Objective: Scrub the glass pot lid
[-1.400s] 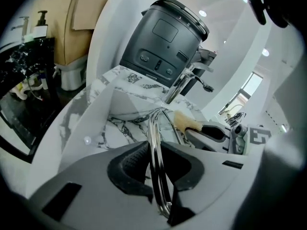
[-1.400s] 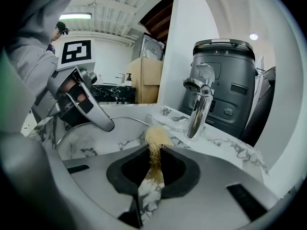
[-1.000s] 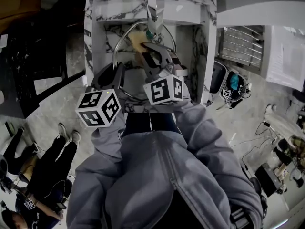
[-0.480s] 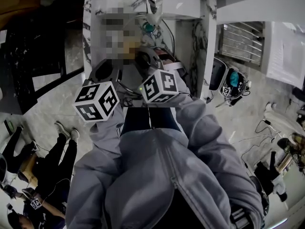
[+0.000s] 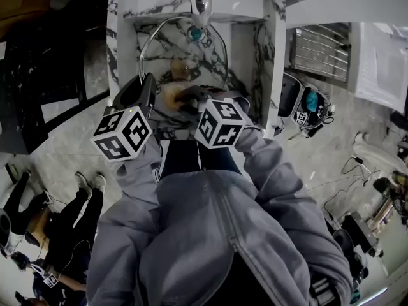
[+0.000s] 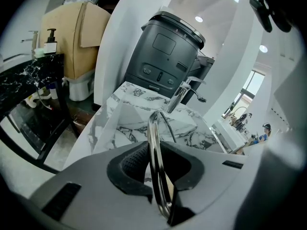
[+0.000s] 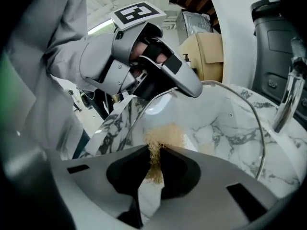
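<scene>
The left tongs (image 6: 154, 145) are closed narrowly on the metal rim of the lid (image 7: 218, 128), biting its left edge, so that the rim runs edge-on straight up out of the pads. The lid is held over the sink (image 5: 125, 40), its glass facing the person; I cannot tell whether its lower edge touches the basin. The marble shows through the pane. To the right, the right tongs (image 7: 155, 147) are nearly together, pinching a tan, fibrous scrubber (image 7: 167, 136), and the scrubber is pressed against the lower part of the glass, near the person and well inside the rim. The two tongs are close together, left on the edge, right on the face.

Round about: on the far left there is a dark counter with a soap bottle (image 6: 50, 40), then a cardboard box (image 6: 76, 37), then a big grey appliance (image 6: 165, 56) behind the sink. The tap (image 5: 204, 5) hangs over the lid's far edge, just beside the rim there. Right of the sink there is a wire rack (image 5: 322, 56). Someone's legs (image 5: 80, 203) show on the floor at the left.
</scene>
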Available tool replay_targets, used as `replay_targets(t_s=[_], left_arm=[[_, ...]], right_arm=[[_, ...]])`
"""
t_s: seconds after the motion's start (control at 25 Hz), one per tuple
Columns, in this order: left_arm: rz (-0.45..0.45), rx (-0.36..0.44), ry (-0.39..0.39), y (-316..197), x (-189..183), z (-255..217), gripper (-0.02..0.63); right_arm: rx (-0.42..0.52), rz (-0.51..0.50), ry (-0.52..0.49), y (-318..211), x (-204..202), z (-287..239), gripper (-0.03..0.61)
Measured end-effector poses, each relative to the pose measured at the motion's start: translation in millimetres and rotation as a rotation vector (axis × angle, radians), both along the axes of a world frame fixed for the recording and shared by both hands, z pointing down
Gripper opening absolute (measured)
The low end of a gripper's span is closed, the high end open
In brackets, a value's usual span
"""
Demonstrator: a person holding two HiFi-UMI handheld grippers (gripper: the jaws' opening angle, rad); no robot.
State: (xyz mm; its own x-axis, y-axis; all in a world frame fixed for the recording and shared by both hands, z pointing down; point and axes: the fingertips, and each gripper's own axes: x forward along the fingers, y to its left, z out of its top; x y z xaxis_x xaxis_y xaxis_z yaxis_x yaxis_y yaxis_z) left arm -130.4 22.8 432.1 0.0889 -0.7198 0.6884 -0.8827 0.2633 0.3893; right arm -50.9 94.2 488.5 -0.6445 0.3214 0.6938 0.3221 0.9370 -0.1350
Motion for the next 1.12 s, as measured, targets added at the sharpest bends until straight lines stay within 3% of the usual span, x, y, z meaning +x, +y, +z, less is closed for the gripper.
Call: replay_targets(t_s=[0.2,0.4,0.56,0.8,1.12], left_arm=[[0.024,-0.004,-0.022,3.7,0.5,-0.2,0.077],[0.043,-0.006,-0.035,6.5,1.0,0.1,0.077],[0.044,-0.007,-0.034,6.7,-1.7,0.5,0.077],[0.032,-0.007,-0.02,6.1,-3.4,3.5,0.078],[0.03,-0.024,-0.017,5.2,-3.9,5.9,0.078]], right_arm=[[-0.125,-0.129,0.081,32.7,16.9,8.5,0.057],[-0.252,-0.136,0.096,39.1,22.9,8.1,0.057],[-0.259,-0.125,0.079,30.5,26.7,-2.1,0.056],[-0.173,0.019,0.004,-18.6,27.7,-29.5,0.056],[0.123,0.334,-0.158,-131.1,17.1,-54.7,0.057]])
